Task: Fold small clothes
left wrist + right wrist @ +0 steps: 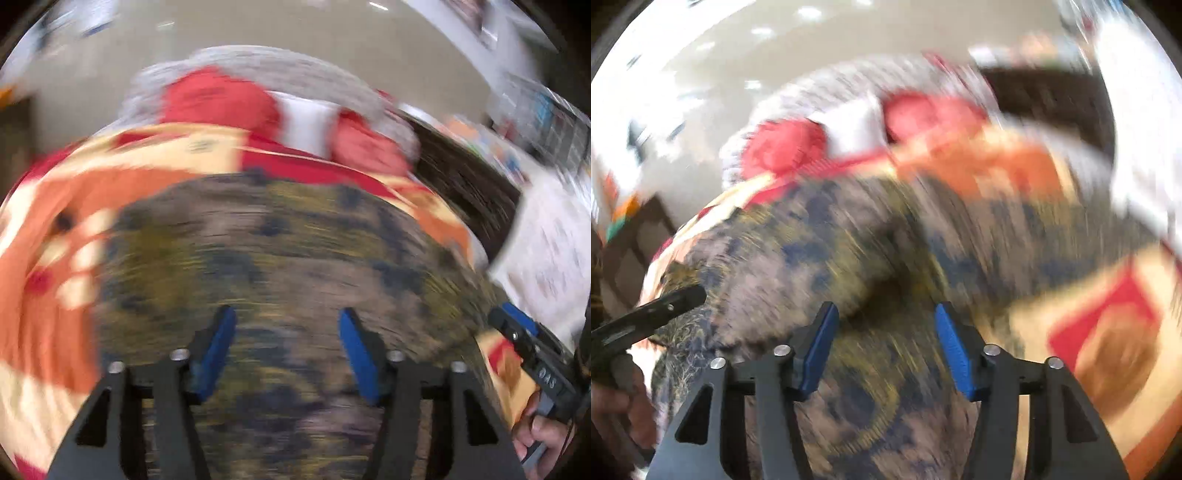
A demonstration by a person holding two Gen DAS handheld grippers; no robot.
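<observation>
Over the patterned garment (pixel 288 236), both left tongs (pixel 288 350) and right tongs (pixel 886 347) stand parted, gripping nothing.

Blurred brown-and-yellow patterned garment (pixel 280 251) lies spread, seemingly creased, on bedding.

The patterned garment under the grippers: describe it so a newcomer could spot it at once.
Start at the large red, orange and cream printed cloth covering the surface. On it, nearest both grippers, lies the garment. Its mottled brown, olive-yellow and dark blue print sets it apart from the red and white pile behind.
</observation>
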